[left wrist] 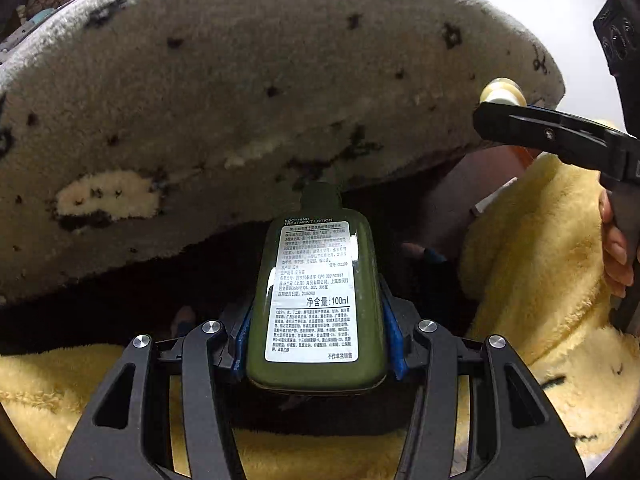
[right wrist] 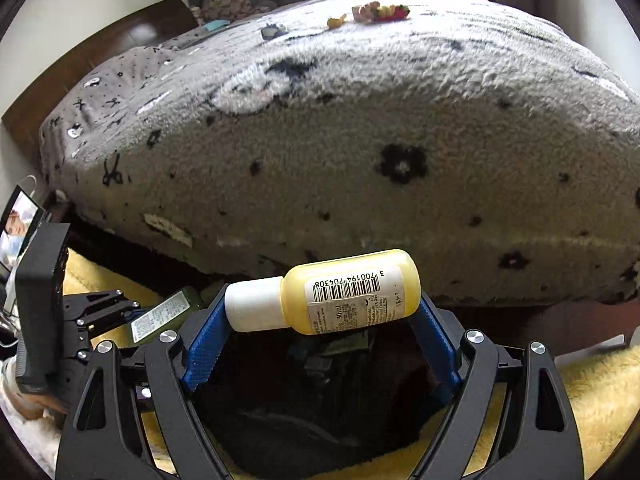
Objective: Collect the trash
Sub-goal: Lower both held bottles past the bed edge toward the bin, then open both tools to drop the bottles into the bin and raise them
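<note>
Here the left gripper [left wrist: 316,344] was clamped on a green lotion bottle [left wrist: 316,292], its blue pads [left wrist: 394,340] pressing both flanks, cap pointing away from the camera toward the grey fleece blanket [left wrist: 260,100] hanging over the bed edge. The left wrist view showed the bottle's white label, printed with "100ml" and the words "soothing treatment lotion". In the right wrist view, that same green lotion bottle [right wrist: 168,314] appeared only as a sliver at near left, held in the left gripper [right wrist: 132,312].

The right gripper [right wrist: 320,312] held a small yellow bottle [right wrist: 340,294] crosswise between its blue pads [right wrist: 204,340], white cap to the left, barcode label facing the camera. In the left wrist view this yellow bottle [left wrist: 502,94] showed merely as a pale end at far right, above the dark finger of the right gripper [left wrist: 520,120]; whether the finger touched it could not be told there. A hand [left wrist: 616,248] gripped that tool's handle at the right edge.

Only the right wrist view reached the top of the bed, where small colourful items [right wrist: 380,12] lay at the far side on the grey fleece blanket [right wrist: 360,140]. Both views showed a yellow plush fabric [left wrist: 540,260] lying near and low, below the grippers.
</note>
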Demonstrator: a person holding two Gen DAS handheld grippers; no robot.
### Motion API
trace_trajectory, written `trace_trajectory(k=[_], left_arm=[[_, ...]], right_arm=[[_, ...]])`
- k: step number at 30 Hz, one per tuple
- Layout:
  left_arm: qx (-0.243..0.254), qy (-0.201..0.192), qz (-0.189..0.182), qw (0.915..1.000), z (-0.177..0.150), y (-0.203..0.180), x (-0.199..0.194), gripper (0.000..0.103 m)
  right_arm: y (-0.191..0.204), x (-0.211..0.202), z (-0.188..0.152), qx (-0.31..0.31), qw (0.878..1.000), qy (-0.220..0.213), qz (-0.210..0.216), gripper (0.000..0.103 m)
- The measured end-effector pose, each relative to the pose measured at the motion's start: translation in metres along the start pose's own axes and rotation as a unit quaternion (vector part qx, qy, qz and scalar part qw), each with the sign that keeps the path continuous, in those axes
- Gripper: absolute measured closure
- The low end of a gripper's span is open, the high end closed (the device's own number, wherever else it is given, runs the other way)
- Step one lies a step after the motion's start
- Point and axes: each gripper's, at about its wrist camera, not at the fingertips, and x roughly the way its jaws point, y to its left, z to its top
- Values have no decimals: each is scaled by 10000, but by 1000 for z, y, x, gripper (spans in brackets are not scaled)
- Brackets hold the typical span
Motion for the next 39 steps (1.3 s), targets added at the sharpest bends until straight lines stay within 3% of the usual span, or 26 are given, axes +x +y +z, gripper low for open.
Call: trace_trajectory(k=[5, 23, 39], left_arm=[[-6, 203, 134, 9997, 0, 3, 23, 55], [-260, 688, -47, 9973, -7, 13, 75, 54], [-406, 784, -244, 9958, 0, 18, 77, 52]], right_arm=[[-5, 15, -2, 96, 9998, 171, -27, 18], [-19, 61, -11, 317, 9971, 676, 116, 18], [0, 87, -8, 176, 9930, 1114, 347, 18]])
